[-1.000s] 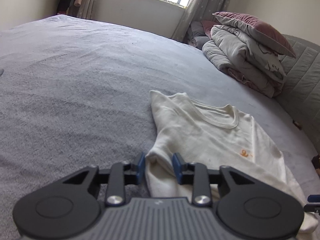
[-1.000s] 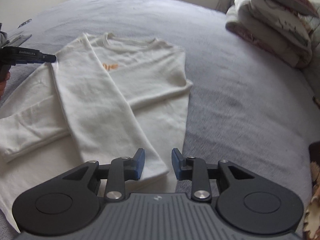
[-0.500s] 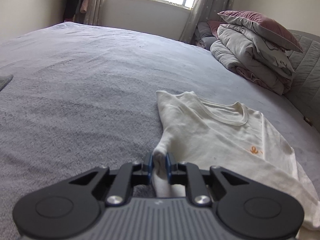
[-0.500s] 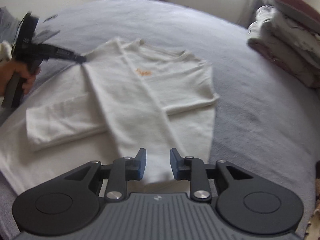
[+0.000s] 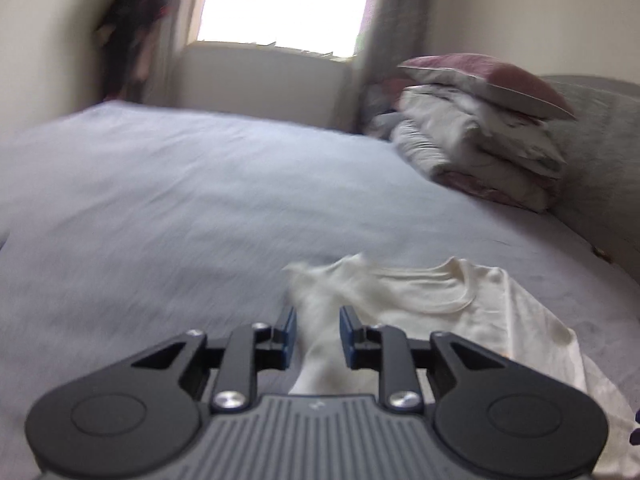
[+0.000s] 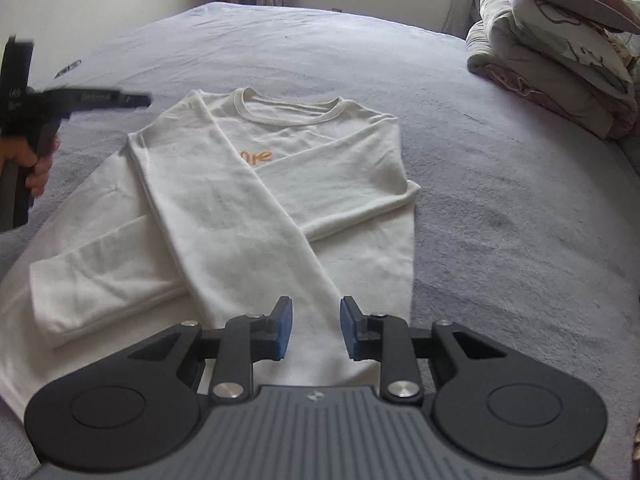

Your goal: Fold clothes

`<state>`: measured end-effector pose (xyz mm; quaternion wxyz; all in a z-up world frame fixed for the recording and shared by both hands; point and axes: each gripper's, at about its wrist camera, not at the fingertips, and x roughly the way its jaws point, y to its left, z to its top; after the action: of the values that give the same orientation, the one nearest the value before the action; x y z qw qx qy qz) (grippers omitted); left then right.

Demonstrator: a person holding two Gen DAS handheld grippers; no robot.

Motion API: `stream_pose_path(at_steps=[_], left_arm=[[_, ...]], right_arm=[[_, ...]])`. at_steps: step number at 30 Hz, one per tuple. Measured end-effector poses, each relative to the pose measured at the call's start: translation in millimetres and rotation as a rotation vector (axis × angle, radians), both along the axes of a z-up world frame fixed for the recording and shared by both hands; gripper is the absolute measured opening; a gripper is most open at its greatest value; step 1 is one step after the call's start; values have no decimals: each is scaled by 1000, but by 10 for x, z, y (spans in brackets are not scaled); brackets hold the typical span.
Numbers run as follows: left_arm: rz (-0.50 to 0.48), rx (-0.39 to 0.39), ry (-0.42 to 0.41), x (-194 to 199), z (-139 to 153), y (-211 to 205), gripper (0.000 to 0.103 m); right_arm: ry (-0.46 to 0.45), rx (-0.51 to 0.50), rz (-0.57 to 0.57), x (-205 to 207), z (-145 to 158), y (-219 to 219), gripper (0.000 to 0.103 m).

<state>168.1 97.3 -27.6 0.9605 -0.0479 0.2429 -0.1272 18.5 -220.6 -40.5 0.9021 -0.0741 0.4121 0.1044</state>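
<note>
Ideally, both the left gripper [image 5: 315, 337] and right gripper [image 6: 314, 328], jaws parted and empty, pinch the cream sweater's [image 6: 320, 168] hem evenly, then fold upward.

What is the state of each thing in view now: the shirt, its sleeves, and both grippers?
White shirt: lies flat on the bed, front side up.
Sleeves: both folded across the body.
Left gripper: open, blurred, shirt cloth between the fingers.
Right gripper: open, holds nothing, above the shirt's lower part.
Bedding pile: stacked.

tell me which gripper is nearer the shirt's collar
Left. The left gripper hangs just off the collar at the shirt's shoulder; the right gripper sits over the hem end, the far side from it.
</note>
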Motion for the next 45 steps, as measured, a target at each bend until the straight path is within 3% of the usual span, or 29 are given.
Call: stream_pose_path(at_steps=[8,13,20,23,30,35,40,45], left_arm=[[-62,103,55,545,-296,-141,24],[-38,55,90,696,-374,-32,32],[0,-32,136,668,-329,57,32],[35,-103,173,528,-206,101,31],[27,-59,202,-37,134,28,33],[-12,-98,218,-601,322,40,48],[-29,-90,261,-1073,386,31,49],[-28,-87,288,-1410,327,25,56]], right_arm=[[4,36,17,108,-104,134,29],[40,67,14,157,-156,64,31],[81,67,43,84,-155,-74,33],[105,88,30,64,-135,-206,33],[63,96,-42,0,3,-354,37],[26,125,-110,66,29,-447,38],[5,145,-170,126,47,-512,38],[-1,141,-197,90,69,-505,39]])
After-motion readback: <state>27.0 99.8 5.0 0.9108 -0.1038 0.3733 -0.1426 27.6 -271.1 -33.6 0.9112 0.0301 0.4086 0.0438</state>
